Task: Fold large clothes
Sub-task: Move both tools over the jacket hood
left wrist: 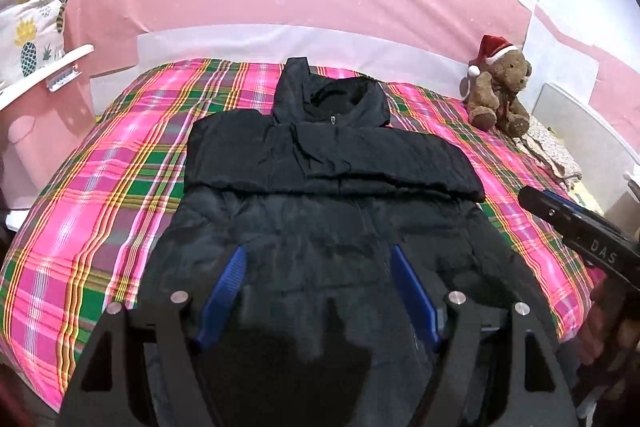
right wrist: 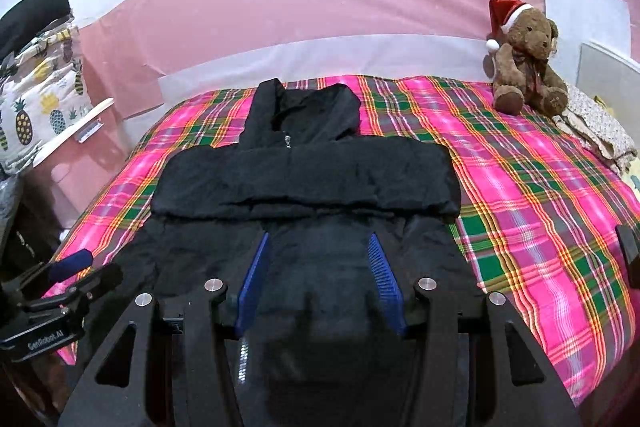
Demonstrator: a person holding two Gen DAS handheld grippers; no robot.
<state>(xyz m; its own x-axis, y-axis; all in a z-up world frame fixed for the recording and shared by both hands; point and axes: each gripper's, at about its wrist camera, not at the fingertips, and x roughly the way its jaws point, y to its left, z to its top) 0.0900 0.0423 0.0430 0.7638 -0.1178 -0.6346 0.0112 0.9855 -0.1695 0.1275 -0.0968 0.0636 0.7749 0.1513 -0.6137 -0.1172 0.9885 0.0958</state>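
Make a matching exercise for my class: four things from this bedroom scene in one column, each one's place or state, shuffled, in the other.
Things:
1. black jacket
2. teddy bear
3. pineapple-print fabric
4. left gripper

Places or states:
A. sits at the bed's far right corner
B. open above the jacket's lower half
C. lies flat, sleeves folded across the chest
D. off the bed's left side

Pairs: 1-C, 2-A, 3-D, 4-B

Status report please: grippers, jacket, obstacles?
Both hand-held grippers open, empty. Black padded hooded jacket flat, sleeves folded across. Brown teddy bear aside.

Both wrist views look forward from close above the black jacket (left wrist: 328, 187), sharing the plaid bed (right wrist: 540, 187).
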